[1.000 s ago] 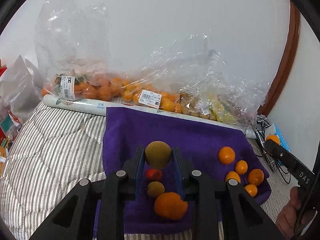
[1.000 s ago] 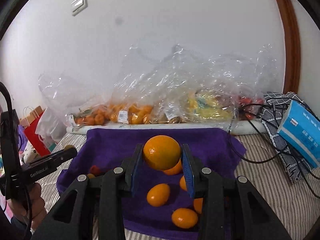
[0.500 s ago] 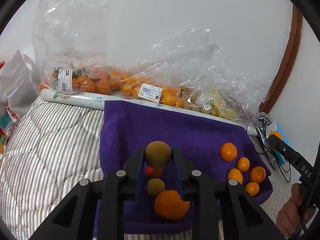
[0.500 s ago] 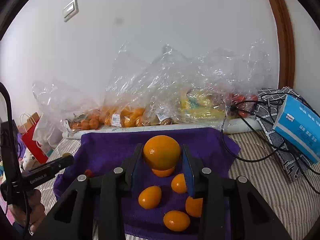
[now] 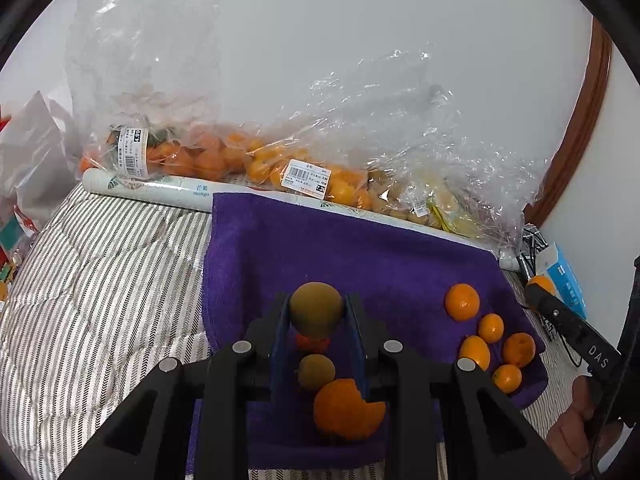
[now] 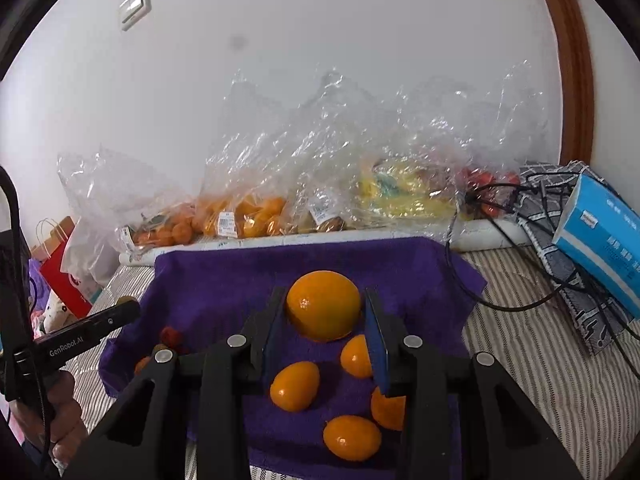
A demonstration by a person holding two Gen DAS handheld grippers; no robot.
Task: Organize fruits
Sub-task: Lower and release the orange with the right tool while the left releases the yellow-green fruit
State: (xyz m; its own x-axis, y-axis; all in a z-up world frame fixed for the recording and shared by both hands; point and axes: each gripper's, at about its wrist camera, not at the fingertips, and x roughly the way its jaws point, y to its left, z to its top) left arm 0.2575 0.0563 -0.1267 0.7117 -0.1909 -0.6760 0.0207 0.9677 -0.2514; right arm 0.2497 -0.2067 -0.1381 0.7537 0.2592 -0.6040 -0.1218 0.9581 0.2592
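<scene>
Kiwi (image 5: 316,308) pinched in left gripper (image 5: 316,314), orange (image 6: 323,305) in right gripper (image 6: 324,316); lower each gently onto matching pile (soft towel (image 5: 360,252)), then release.

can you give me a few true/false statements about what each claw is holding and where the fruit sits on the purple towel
1. The left claw is shut on a brownish-green fruit. True.
2. The right claw is open with nothing in it. False: it is shut on a large orange.
3. Loose small oranges lie in a group on the purple towel. True.
4. The purple towel lies on a bare wooden table. False: it lies on a striped quilt.
5. The clear plastic bags of fruit sit behind the towel, by the wall. True.
</scene>
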